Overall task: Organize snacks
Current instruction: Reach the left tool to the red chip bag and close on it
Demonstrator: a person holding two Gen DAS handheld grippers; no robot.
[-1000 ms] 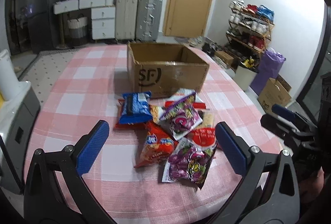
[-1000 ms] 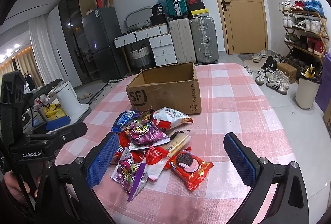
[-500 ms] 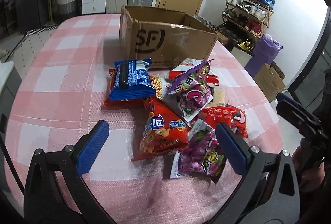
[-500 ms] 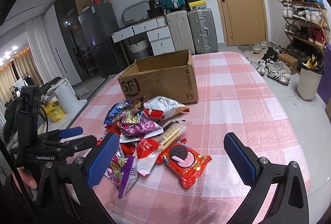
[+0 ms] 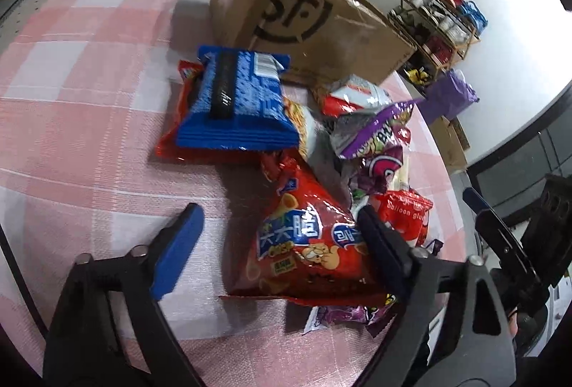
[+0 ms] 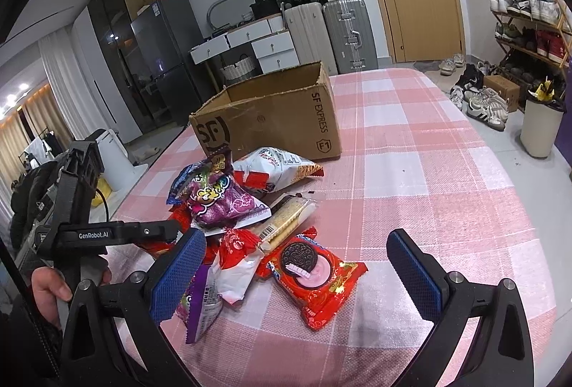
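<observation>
A heap of snack packs lies on the pink checked tablecloth (image 6: 411, 172) in front of an open cardboard box (image 6: 271, 122) (image 5: 314, 29). My left gripper (image 5: 279, 213) is low over the heap and its jaws are closing. A red crisp bag (image 5: 304, 244) lies between them; the right pad is at its edge and the left pad is apart from it. A blue pack (image 5: 236, 104) lies beyond. My right gripper (image 6: 296, 238) hangs open above a red cookie pack (image 6: 314, 276). A purple bag (image 6: 221, 201) and a cracker pack (image 6: 289, 219) lie further in.
A hand (image 6: 50, 283) holds the left gripper's handle at the left. Past the table stand suitcases (image 6: 332, 33), a fridge (image 6: 161, 58), a shoe rack (image 6: 529, 26) and a white bin (image 6: 540, 126). The cloth to the right of the heap is bare.
My left gripper came down and forward onto the heap, and its jaws narrowed around the red crisp bag. My right gripper sank a little toward the red cookie pack.
</observation>
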